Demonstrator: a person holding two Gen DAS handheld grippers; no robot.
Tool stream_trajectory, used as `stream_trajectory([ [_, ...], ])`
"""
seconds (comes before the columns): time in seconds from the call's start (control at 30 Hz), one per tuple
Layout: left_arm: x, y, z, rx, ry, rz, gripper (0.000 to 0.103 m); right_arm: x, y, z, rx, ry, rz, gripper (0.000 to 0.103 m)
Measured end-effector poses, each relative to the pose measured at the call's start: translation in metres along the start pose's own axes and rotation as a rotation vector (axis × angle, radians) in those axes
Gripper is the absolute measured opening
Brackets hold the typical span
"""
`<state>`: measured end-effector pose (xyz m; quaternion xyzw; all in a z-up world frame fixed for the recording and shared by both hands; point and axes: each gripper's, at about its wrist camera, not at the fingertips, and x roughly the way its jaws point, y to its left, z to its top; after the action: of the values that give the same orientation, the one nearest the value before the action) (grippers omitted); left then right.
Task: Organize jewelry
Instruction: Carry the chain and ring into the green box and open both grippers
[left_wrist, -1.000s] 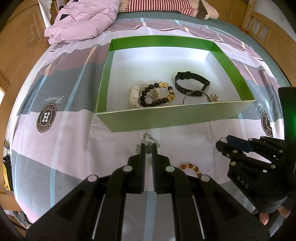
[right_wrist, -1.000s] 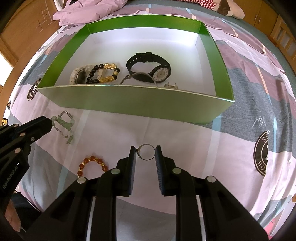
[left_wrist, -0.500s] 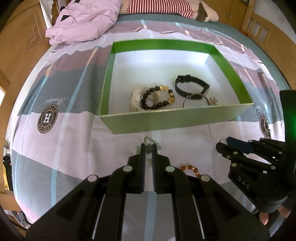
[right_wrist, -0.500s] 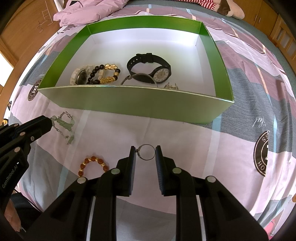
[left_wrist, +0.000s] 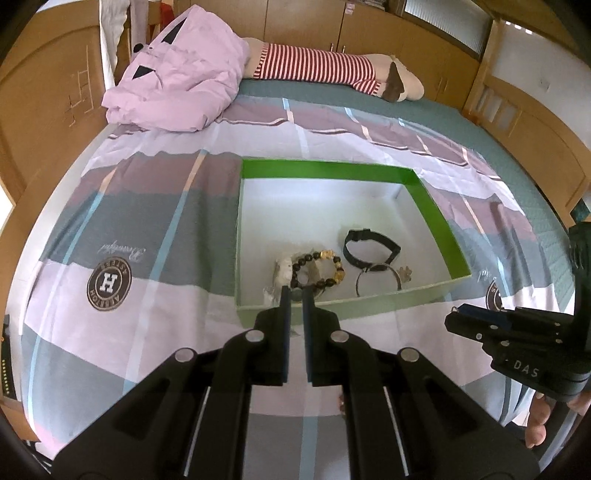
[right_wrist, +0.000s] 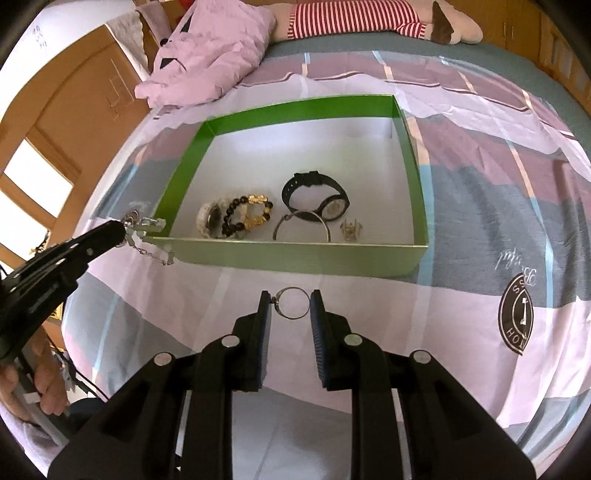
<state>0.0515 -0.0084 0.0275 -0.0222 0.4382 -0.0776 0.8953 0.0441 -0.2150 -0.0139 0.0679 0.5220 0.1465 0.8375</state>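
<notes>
At the near-left corner of the green-walled white cardboard box (right_wrist: 295, 254), I am carrying a silver chain with pale green stones (right_wrist: 147, 236), pinched in the left claw (right_wrist: 123, 227). I should be clearing the wall before releasing. The right claw (right_wrist: 290, 306) is gripping a thin silver ring (right_wrist: 291, 303).

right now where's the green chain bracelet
In the right wrist view it hangs from the left gripper at far left: the green chain bracelet dangles at the green box's near-left corner, outside it.

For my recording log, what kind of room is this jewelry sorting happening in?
Most likely a bedroom: the green box sits on a bed with a patchwork bedsheet, a pink quilt and wooden wardrobes behind.
</notes>
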Motion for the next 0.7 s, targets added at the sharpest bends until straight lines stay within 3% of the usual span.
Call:
stream_trajectory([
  [0.13, 0.005, -0.008, 0.012, 0.015, -0.044, 0.037, 0.006, -0.005, -0.001, 0.007, 0.011, -0.035, 0.007, 0.021],
  [0.3, 0.032, -0.012, 0.021, 0.007, -0.026, 0.085, 0.005, 0.002, 0.003, 0.037, -0.025, -0.121, -0.066, 0.021],
  [0.5, 0.053, -0.017, 0.02, 0.033, 0.006, 0.112, 0.006, 0.036, -0.008, 0.057, -0.016, -0.147, -0.118, 0.021],
  [0.7, 0.056, -0.013, 0.02, 0.021, 0.02, 0.098, 0.006, 0.053, -0.014, 0.058, -0.001, -0.119, -0.128, 0.022],
])
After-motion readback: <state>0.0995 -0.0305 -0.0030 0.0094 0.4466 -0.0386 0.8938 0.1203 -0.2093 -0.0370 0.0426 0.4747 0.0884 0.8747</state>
